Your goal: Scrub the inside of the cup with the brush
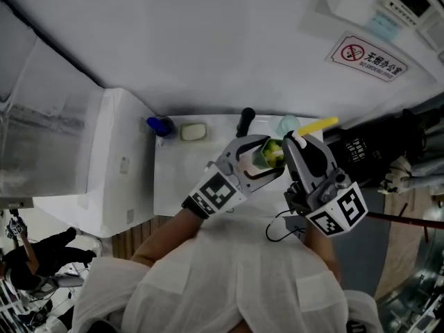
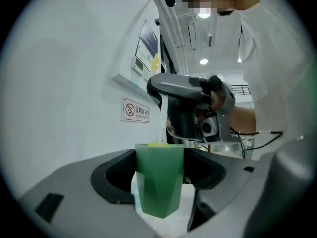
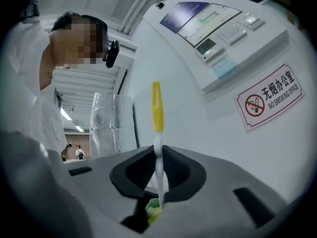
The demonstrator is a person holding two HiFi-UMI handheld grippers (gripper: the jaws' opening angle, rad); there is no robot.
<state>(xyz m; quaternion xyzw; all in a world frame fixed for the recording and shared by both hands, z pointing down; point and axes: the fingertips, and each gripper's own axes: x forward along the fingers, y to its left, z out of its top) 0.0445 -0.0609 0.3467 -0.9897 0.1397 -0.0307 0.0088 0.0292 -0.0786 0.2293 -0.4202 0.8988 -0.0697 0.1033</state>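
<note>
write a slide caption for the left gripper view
The left tongs grip a green cup while the right tongs, above, hold a brush dipped into it.

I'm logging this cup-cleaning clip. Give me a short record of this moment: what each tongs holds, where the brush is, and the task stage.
left tongs: shut on the green cup, opening up, over the white table
right tongs: shut on the brush by its white stem, yellow end pointing up
brush head: down inside the cup
stage: brush in place for scrubbing
background: no-smoking sign on the wall
</note>
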